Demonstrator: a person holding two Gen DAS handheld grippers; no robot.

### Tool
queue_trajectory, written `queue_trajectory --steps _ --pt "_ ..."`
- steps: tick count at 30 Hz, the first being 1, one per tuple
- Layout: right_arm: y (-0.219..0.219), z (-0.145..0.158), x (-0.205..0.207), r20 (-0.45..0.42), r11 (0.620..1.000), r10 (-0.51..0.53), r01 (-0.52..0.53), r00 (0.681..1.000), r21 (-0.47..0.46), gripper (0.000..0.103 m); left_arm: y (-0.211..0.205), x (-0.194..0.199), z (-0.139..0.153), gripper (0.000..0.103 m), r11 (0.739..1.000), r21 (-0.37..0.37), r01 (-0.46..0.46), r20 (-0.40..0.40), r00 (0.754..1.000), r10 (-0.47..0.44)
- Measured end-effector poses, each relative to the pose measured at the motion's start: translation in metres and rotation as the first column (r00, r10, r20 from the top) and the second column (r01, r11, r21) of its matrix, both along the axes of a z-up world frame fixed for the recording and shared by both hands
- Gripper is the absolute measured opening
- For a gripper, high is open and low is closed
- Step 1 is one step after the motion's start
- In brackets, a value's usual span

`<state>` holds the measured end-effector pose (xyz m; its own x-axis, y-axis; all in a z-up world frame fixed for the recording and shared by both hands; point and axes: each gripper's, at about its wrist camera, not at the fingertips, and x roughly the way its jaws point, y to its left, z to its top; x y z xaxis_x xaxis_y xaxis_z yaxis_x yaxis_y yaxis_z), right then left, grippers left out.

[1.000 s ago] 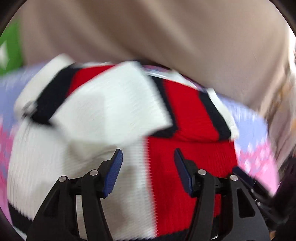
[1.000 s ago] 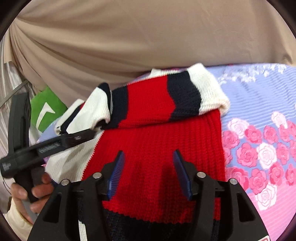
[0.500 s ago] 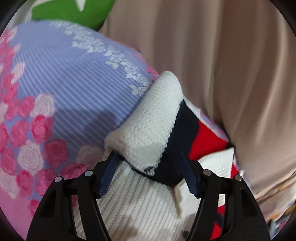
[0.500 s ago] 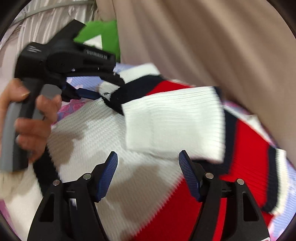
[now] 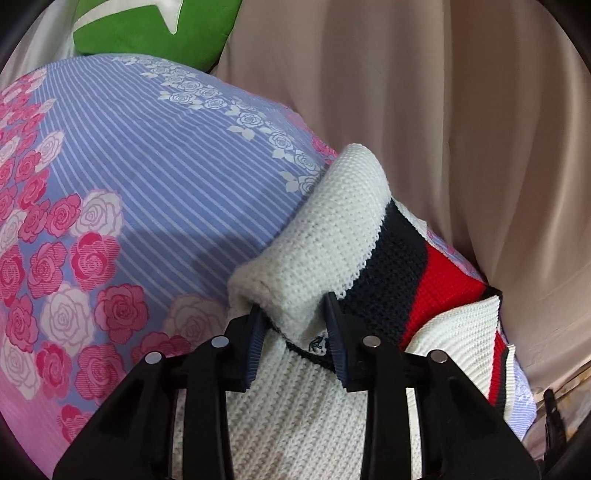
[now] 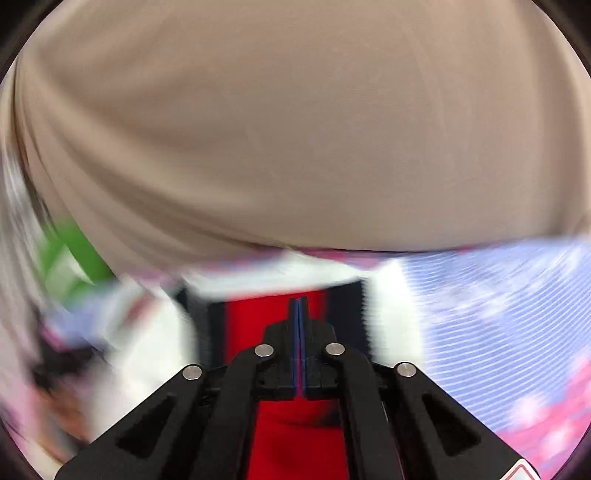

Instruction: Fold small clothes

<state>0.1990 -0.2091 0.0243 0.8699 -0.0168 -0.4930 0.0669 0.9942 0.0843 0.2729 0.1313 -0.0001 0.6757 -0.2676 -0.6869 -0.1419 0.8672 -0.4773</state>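
A knitted sweater (image 5: 332,236) is gripped at its folded sleeve on the flowered bed sheet (image 5: 147,166).

The left gripper (image 5: 295,328) is seen closing, its blue pads set on the white cuff fold and dark trim of the sweater, which is spread beside the beige curtain (image 5: 461,110) at the bed's far edge. The right gripper (image 6: 300,306) is closing too, pads nearly together with nothing seen between them, above the blurred red panel. A green cushion (image 5: 147,29) is visible beyond the sheet.
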Motion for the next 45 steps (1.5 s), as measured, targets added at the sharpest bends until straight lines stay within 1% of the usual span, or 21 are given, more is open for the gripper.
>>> queue_trajectory --steps 2,3,5,8,12,13,14,17,21,24,28,31,34,36,37,40,41,42,43,44,45 --pt "0.05 -0.007 -0.003 -0.036 0.979 0.168 -0.171 0.985 -0.115 0.02 -0.014 0.005 -0.007 0.031 1.0 0.023 -0.002 0.01 1.0 0.002" --pt "0.072 -0.011 -0.005 -0.052 0.961 0.223 -0.229 0.973 -0.158 0.041 -0.016 0.004 -0.007 0.031 0.999 0.032 -0.001 0.013 1.0 0.001" --pt "0.129 -0.025 -0.002 -0.096 0.901 0.342 -0.355 0.935 -0.249 0.058 -0.014 0.008 -0.006 0.031 0.999 0.032 0.002 0.019 1.0 -0.002" --pt "0.202 -0.054 0.011 -0.2 0.817 0.423 -0.468 0.884 -0.337 0.058 -0.019 0.007 -0.004 0.031 0.999 0.038 0.015 0.038 0.999 -0.016" --pt "0.235 -0.078 0.039 -0.261 0.809 0.383 -0.458 0.886 -0.368 0.055 -0.017 0.004 -0.005 0.031 0.998 0.058 0.031 0.052 0.998 -0.034" --pt "0.23 -0.072 0.044 -0.262 0.831 0.374 -0.447 0.89 -0.332 0.043 -0.016 0.004 -0.005 0.031 0.998 0.059 0.034 0.054 0.998 -0.037" --pt "0.22 -0.065 0.05 -0.271 0.861 0.367 -0.435 0.89 -0.263 0.002 -0.015 0.003 -0.005 0.032 0.998 0.057 0.038 0.055 0.998 -0.041" --pt "0.174 -0.026 0.042 -0.161 0.917 0.378 -0.392 0.912 -0.068 0.003 -0.012 0.002 -0.006 0.032 0.998 0.039 0.042 0.058 0.997 -0.044" --pt "0.037 0.026 0.007 0.032 0.949 0.186 -0.188 0.982 0.254 0.003 -0.009 0.002 -0.008 0.032 0.999 0.02 0.043 0.063 0.997 -0.044" --pt "-0.059 0.0 -0.006 -0.039 0.916 -0.015 0.029 0.999 0.4 0.003 -0.011 0.001 -0.008 0.032 0.999 0.036 0.039 0.067 0.997 -0.041" --pt "-0.091 -0.054 0.015 -0.236 0.916 -0.07 0.156 0.969 0.37 0.0 -0.015 -0.002 -0.007 0.033 0.998 0.055 0.043 0.072 0.996 -0.046" --pt "-0.09 -0.064 0.013 -0.215 0.871 -0.006 0.111 0.977 0.479 0.004 -0.012 -0.003 -0.008 0.032 0.998 0.028 0.051 0.079 0.995 -0.054" --pt "-0.082 -0.053 -0.003 -0.129 0.852 0.015 0.055 0.991 0.521 0.021 -0.005 -0.003 -0.009 0.036 0.997 -0.033 0.063 0.09 0.994 -0.06" --pt "-0.074 -0.051 -0.007 -0.113 0.843 0.011 0.052 0.994 0.535 0.066 -0.001 -0.003 -0.01 0.04 0.995 -0.077 0.062 0.099 0.994 -0.054" --pt "-0.071 -0.051 -0.005 -0.119 0.846 0.01 0.055 0.993 0.53 0.067 0.001 -0.003 -0.011 0.041 0.993 -0.095 0.063 0.103 0.993 -0.053" --pt "-0.053 -0.057 0.023 -0.168 0.889 0.029 0.052 0.985 0.456 0.064 0.003 -0.004 -0.011 0.043 0.991 -0.119 0.064 0.115 0.992 -0.05" --pt "-0.048 -0.054 0.024 -0.174 0.909 0.034 0.042 0.984 0.414 0.051 0.004 -0.005 -0.011 0.041 0.99 -0.122 0.064 0.12 0.992 -0.049" --pt "-0.037 -0.049 0.027 -0.179 0.927 0.06 0.012 0.982 0.374 0.019 0.005 -0.007 -0.011 0.035 0.99 -0.125 0.063 0.127 0.991 -0.047" --pt "-0.035 -0.045 0.027 -0.161 0.925 0.085 -0.018 0.983 0.38 0.01 0.006 -0.008 -0.009 0.027 0.992 -0.116 0.056 0.136 0.99 -0.04" --pt "-0.032 -0.034 0.02 -0.107 0.915 0.093 -0.042 0.99 0.401 0.01 0.008 -0.009 -0.009 0.016 0.994 -0.103 0.048 0.139 0.99 -0.033" --pt "-0.033 -0.023 0.009 -0.034 0.9 0.108 -0.083 0.994 0.428 0.01 0.01 -0.011 -0.008 0.014 0.994 -0.106 0.042 0.143 0.989 -0.027"
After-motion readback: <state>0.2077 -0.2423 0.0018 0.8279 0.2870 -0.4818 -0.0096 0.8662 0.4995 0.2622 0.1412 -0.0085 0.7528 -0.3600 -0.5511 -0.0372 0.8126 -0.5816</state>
